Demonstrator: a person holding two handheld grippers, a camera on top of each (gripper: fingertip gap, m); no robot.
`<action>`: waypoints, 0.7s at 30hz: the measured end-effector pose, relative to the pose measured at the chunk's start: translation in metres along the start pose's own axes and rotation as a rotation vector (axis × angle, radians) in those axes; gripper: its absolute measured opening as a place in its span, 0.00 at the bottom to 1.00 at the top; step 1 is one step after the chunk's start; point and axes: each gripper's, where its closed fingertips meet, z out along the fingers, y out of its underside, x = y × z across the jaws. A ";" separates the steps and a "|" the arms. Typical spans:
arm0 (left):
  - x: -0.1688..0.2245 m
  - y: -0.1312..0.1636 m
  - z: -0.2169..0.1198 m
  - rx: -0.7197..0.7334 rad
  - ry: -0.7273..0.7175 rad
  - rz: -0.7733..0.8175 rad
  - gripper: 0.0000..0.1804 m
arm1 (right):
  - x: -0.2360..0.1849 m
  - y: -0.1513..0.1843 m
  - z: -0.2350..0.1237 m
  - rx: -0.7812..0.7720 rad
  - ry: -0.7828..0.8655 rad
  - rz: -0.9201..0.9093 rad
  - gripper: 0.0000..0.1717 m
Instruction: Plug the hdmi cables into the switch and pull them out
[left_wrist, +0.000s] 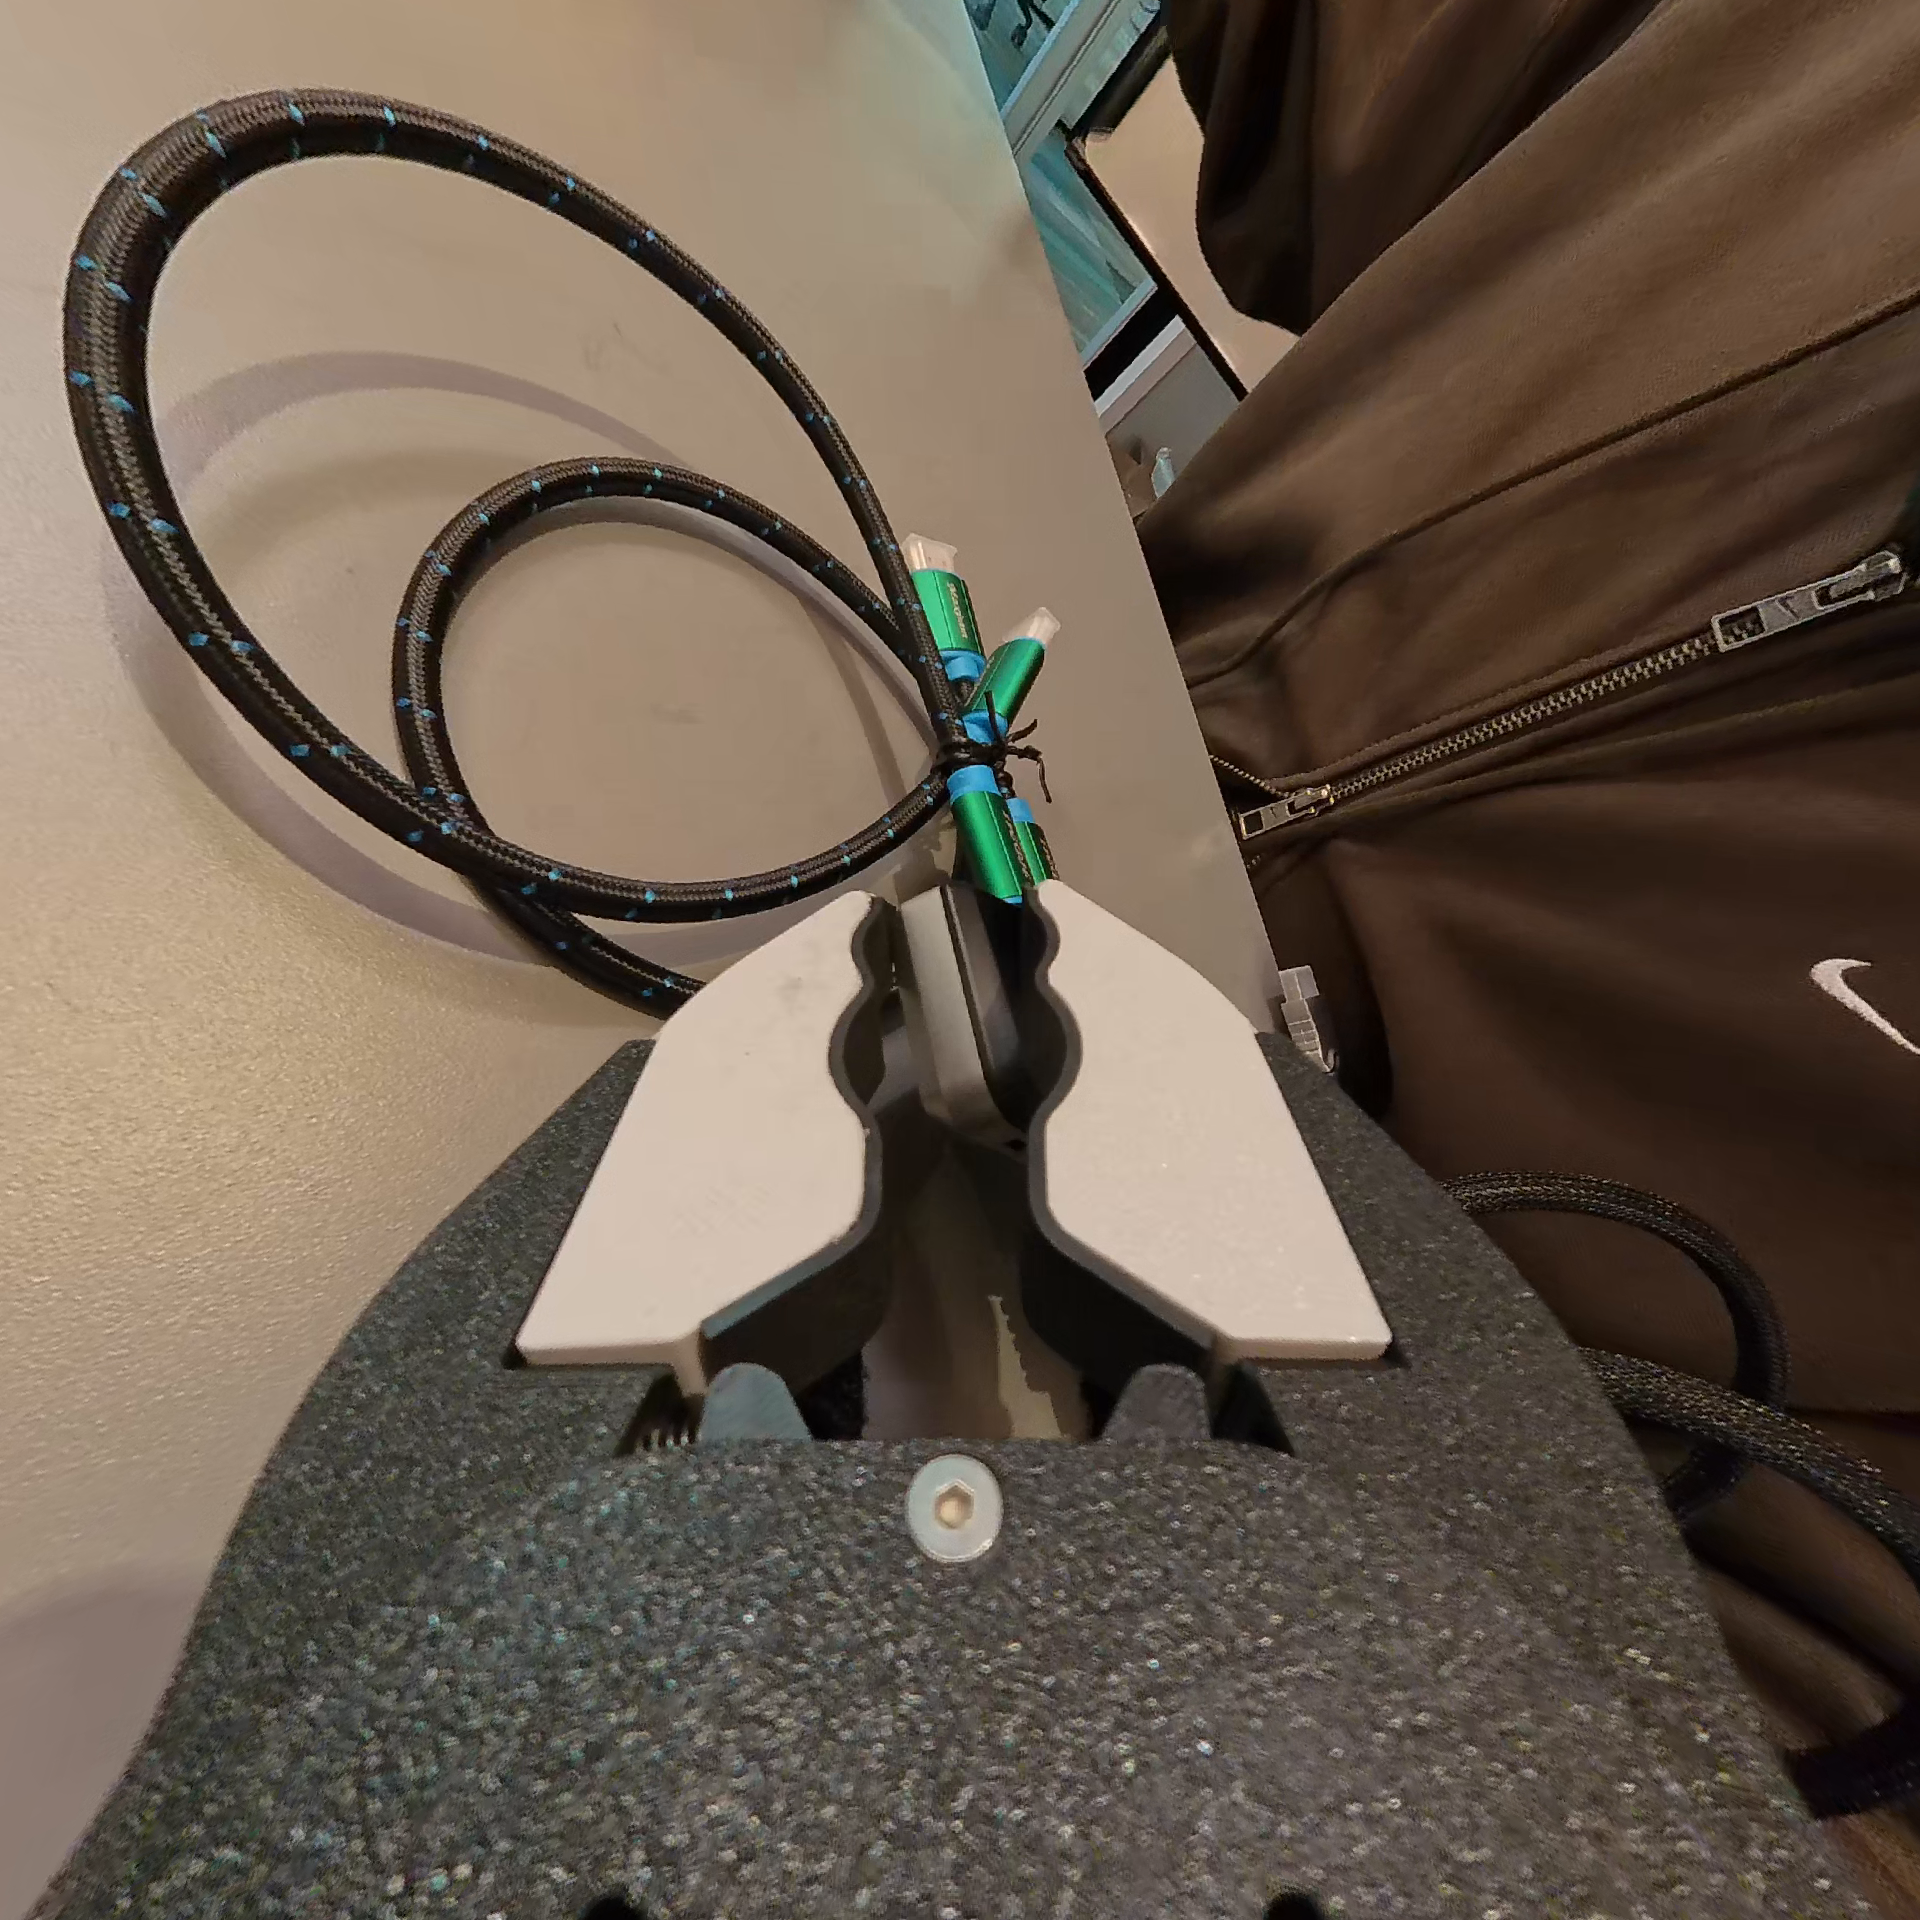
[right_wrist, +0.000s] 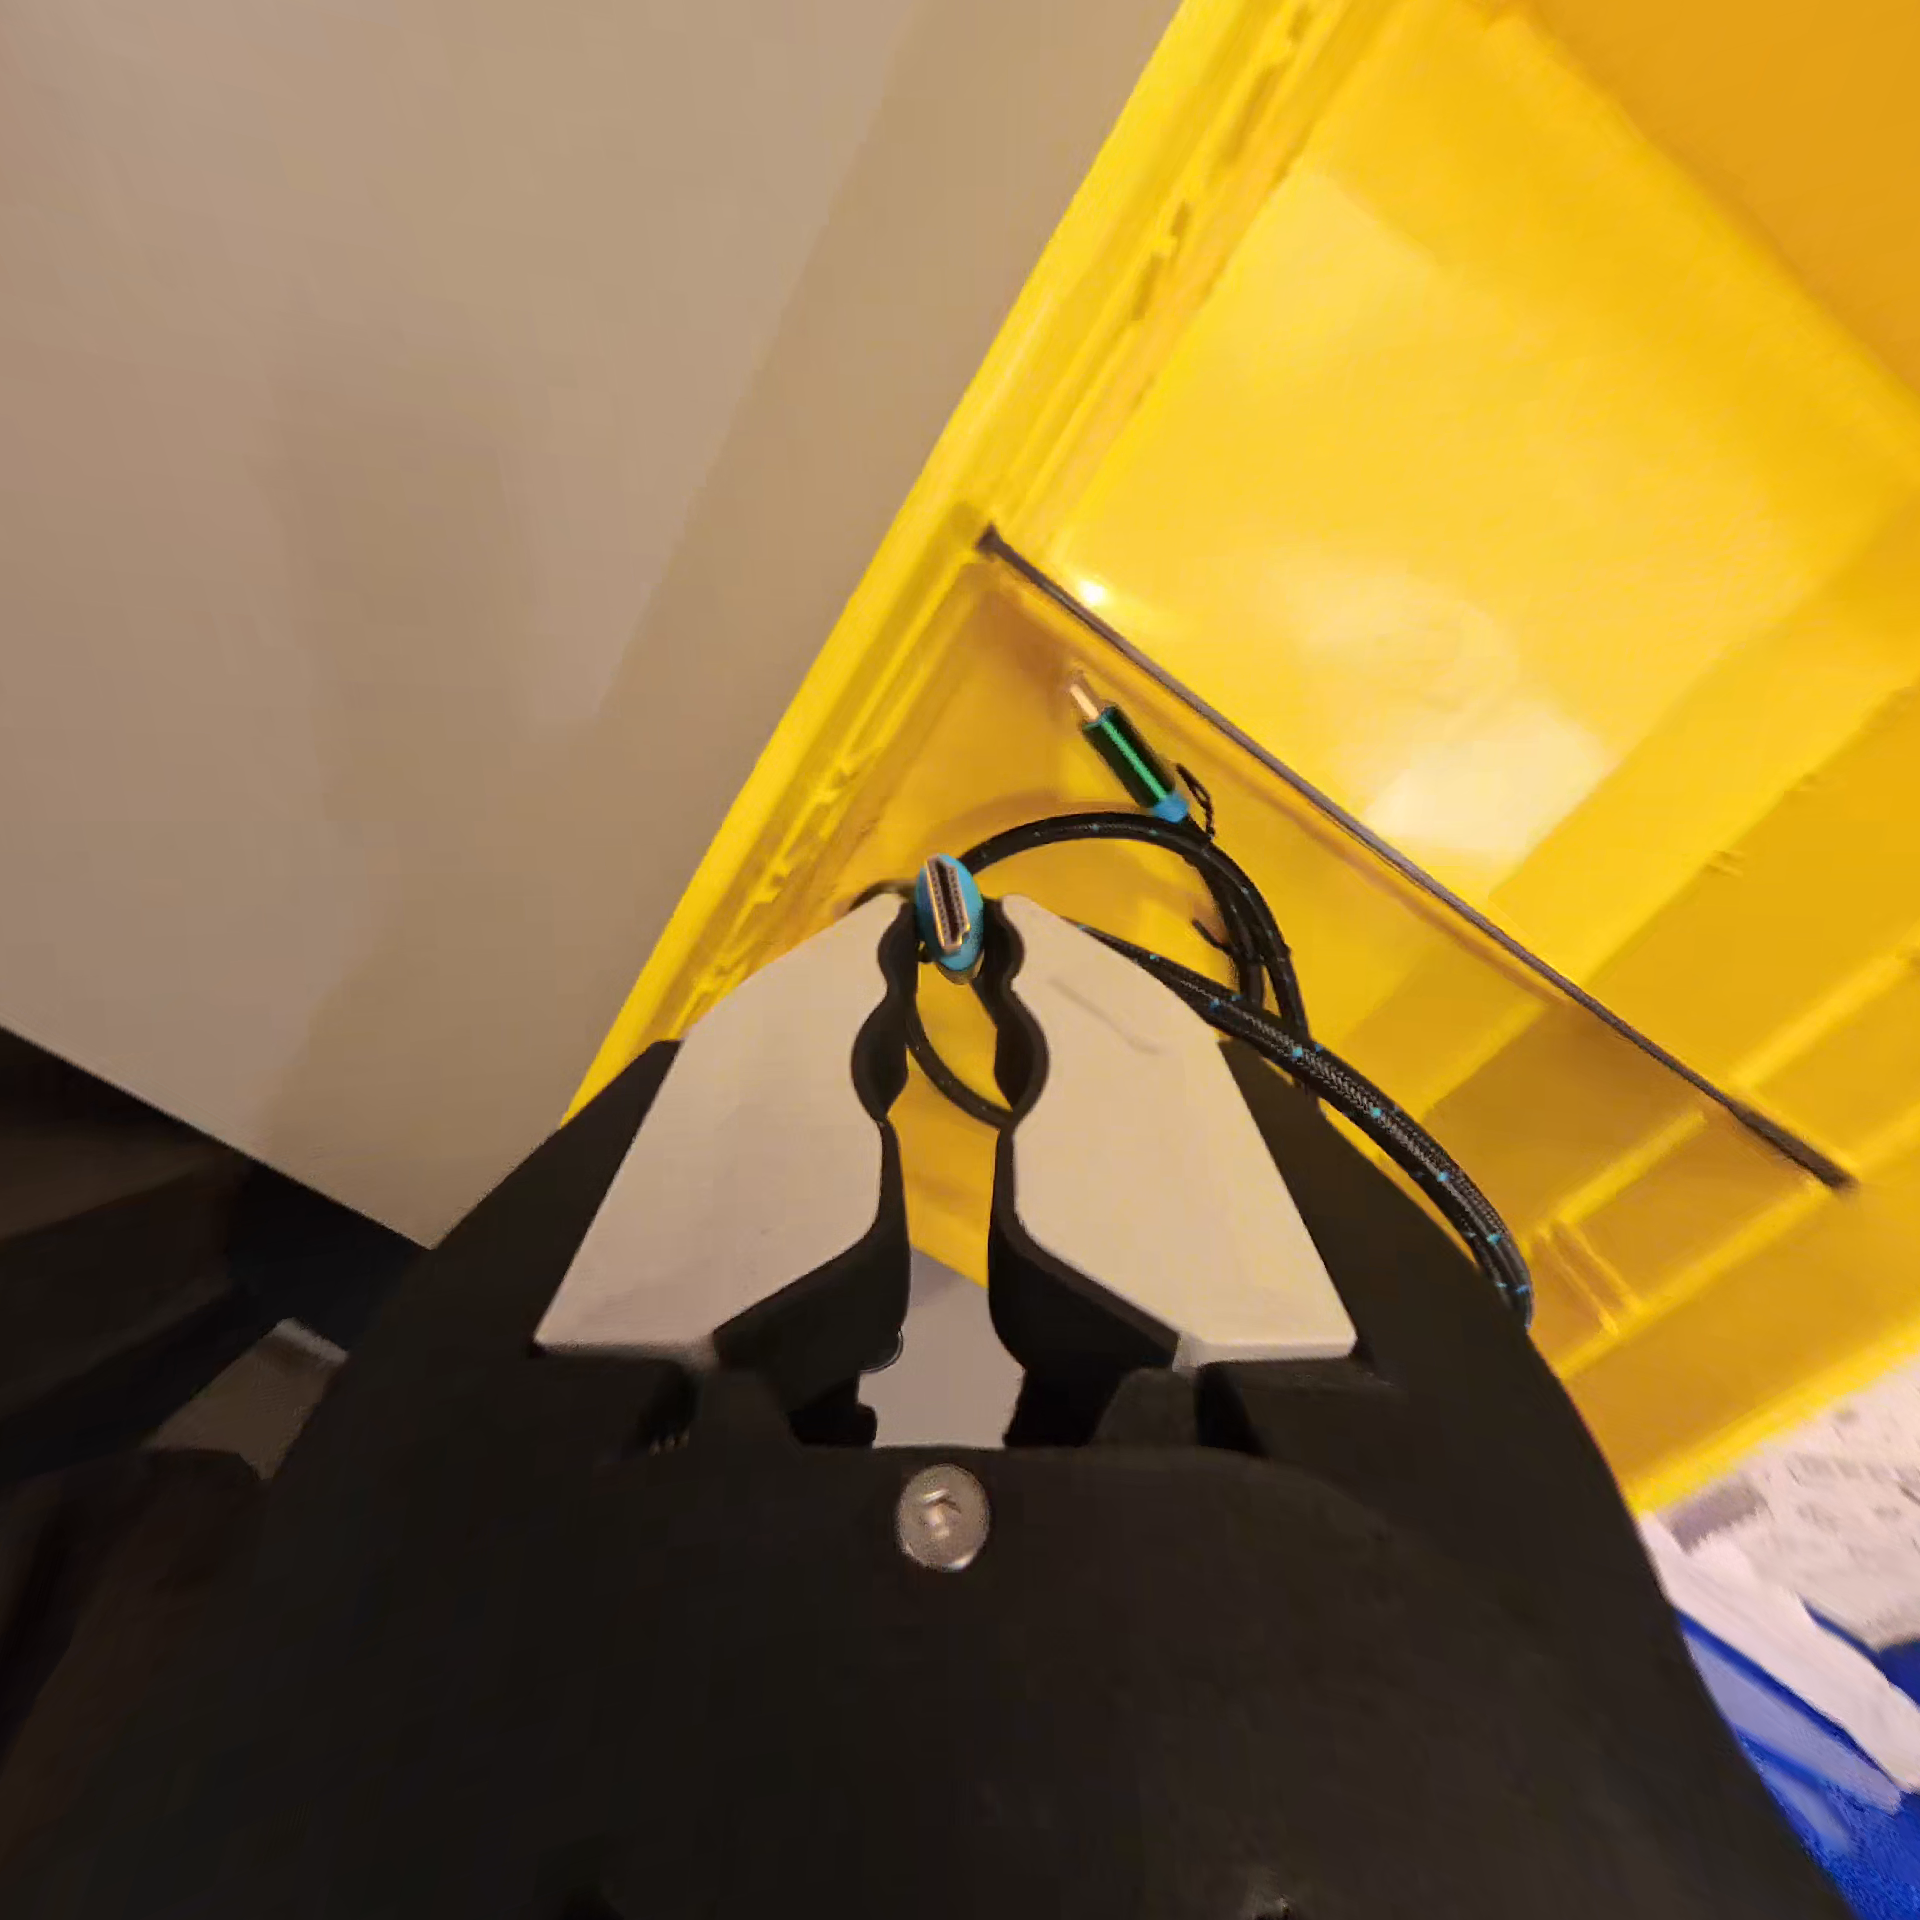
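In the left wrist view my left gripper is shut on a bundled cable at its green plugs. The cable is black braid with blue flecks, tied by a thin black tie, and its loops stand above the beige table. A grey and black flat piece also sits between the fingers; I cannot tell what it is. In the right wrist view my right gripper is shut on a blue-collared plug of a second such cable. That cable hangs in a yellow bin, its other green plug near the divider.
A person in a brown zip jacket stands at the table's right edge. A dark braided cord trails by the left gripper. The bin has a dark-edged divider. Blue and white things lie beyond the bin. The beige table lies left of it. Spacing between my two grippers at the tips: around 50 cm.
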 end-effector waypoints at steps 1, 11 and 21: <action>0.000 0.000 0.000 0.000 0.000 0.000 0.13 | 0.000 0.001 0.008 -0.019 -0.026 -0.006 0.07; 0.000 0.000 0.000 0.001 0.003 -0.001 0.13 | 0.008 -0.029 -0.029 0.278 0.081 0.067 0.17; 0.000 0.000 0.000 -0.001 0.002 0.000 0.13 | -0.039 -0.027 0.006 0.167 0.237 -0.001 0.14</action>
